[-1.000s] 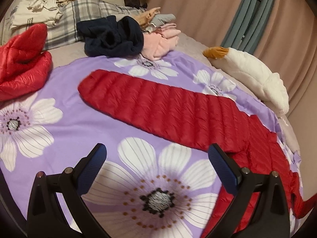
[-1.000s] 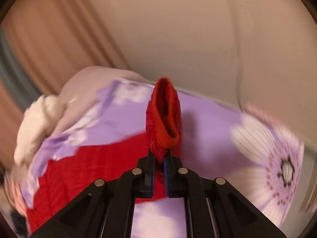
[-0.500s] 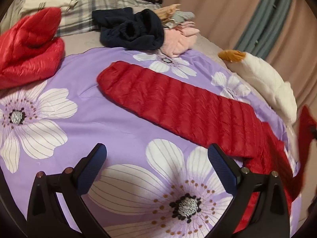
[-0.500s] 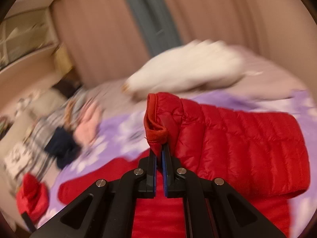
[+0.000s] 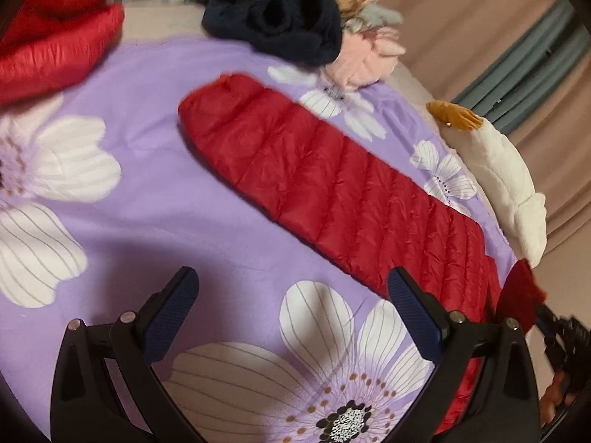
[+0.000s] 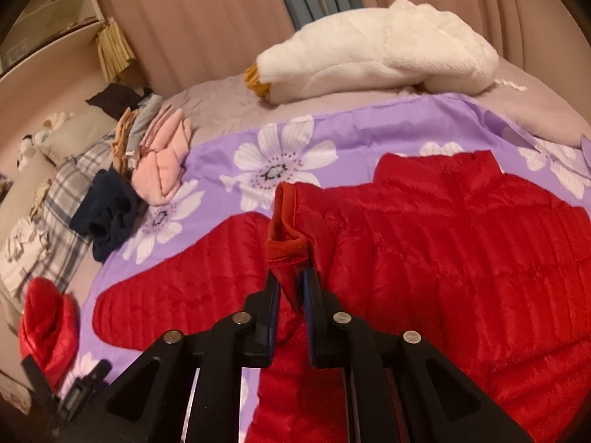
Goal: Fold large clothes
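Observation:
A red quilted puffer jacket (image 6: 461,258) lies spread on a purple flowered sheet (image 6: 229,147). Its one sleeve (image 5: 325,188) stretches flat across the sheet towards the pillows; it also shows in the right wrist view (image 6: 177,288). My right gripper (image 6: 291,295) is shut on the cuff (image 6: 286,236) of the other sleeve and holds it up over the jacket's body. My left gripper (image 5: 291,313) is open and empty above the sheet, beside the flat sleeve. The held cuff shows at the left wrist view's right edge (image 5: 521,295).
A white plush goose (image 6: 376,55) lies along the bed's far side. A navy garment (image 5: 280,22), a pink one (image 5: 365,59) and other clothes are piled near the plaid pillow (image 6: 55,214). Another red jacket (image 5: 55,48) lies bunched at the left.
My right gripper has swung the held cuff round from the bed's edge to over the jacket's body. My left gripper has moved a little forward and stayed open.

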`<action>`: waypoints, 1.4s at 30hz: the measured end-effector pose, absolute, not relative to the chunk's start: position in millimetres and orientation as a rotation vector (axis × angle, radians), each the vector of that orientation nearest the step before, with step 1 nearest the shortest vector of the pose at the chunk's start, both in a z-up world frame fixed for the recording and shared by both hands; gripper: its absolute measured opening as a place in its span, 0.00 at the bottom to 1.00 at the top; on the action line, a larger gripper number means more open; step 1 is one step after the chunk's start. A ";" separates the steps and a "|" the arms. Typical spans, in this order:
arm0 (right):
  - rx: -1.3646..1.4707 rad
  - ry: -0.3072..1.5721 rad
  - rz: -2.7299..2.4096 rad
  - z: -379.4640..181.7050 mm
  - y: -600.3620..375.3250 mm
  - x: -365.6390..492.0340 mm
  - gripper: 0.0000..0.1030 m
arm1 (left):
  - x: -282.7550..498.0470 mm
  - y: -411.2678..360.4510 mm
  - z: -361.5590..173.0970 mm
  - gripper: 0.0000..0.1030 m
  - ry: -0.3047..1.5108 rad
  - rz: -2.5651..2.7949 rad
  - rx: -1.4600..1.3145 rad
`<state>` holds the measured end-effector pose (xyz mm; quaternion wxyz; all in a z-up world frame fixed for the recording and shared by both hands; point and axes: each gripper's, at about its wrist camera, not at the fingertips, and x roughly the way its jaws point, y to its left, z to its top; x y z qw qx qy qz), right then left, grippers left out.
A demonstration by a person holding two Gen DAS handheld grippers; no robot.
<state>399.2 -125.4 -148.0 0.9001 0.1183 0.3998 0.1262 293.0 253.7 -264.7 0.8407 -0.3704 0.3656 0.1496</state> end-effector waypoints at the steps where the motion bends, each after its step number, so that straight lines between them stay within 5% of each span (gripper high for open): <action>1: 0.248 0.822 0.267 -144.3 -127.7 392.7 0.35 | 293.4 258.0 -268.6 0.99 0.783 0.293 -0.824; 4: 0.272 0.757 0.307 -128.3 -141.3 362.4 0.78 | 293.7 265.5 -275.9 0.99 0.790 0.211 -0.899; 13: 0.112 0.730 0.032 -130.0 -200.2 317.0 0.78 | 314.2 288.2 -290.2 0.98 0.730 0.071 -1.089; 16: 0.106 0.780 -0.043 -148.0 -228.8 317.2 0.78 | 328.0 298.7 -295.8 0.81 0.723 0.054 -1.187; 21: 0.119 0.799 -0.152 -164.1 -264.6 323.7 0.78 | 348.5 310.8 -312.1 0.23 0.754 0.109 -1.263; 24: 0.107 0.807 -0.184 -174.2 -279.8 325.8 0.78 | 354.1 310.1 -315.0 0.13 0.754 0.173 -1.220; 32: 0.151 0.791 -0.301 -204.6 -326.7 340.2 0.48 | 365.4 262.2 -260.3 0.10 0.760 0.358 -0.730; 34: 0.171 0.881 -0.357 -234.3 -336.8 355.4 0.26 | 368.0 241.4 -238.8 0.10 0.733 0.362 -0.588; 42: 0.118 0.888 -0.393 -259.5 -330.8 362.0 0.23 | 369.4 164.1 -158.6 0.10 0.582 0.286 -0.336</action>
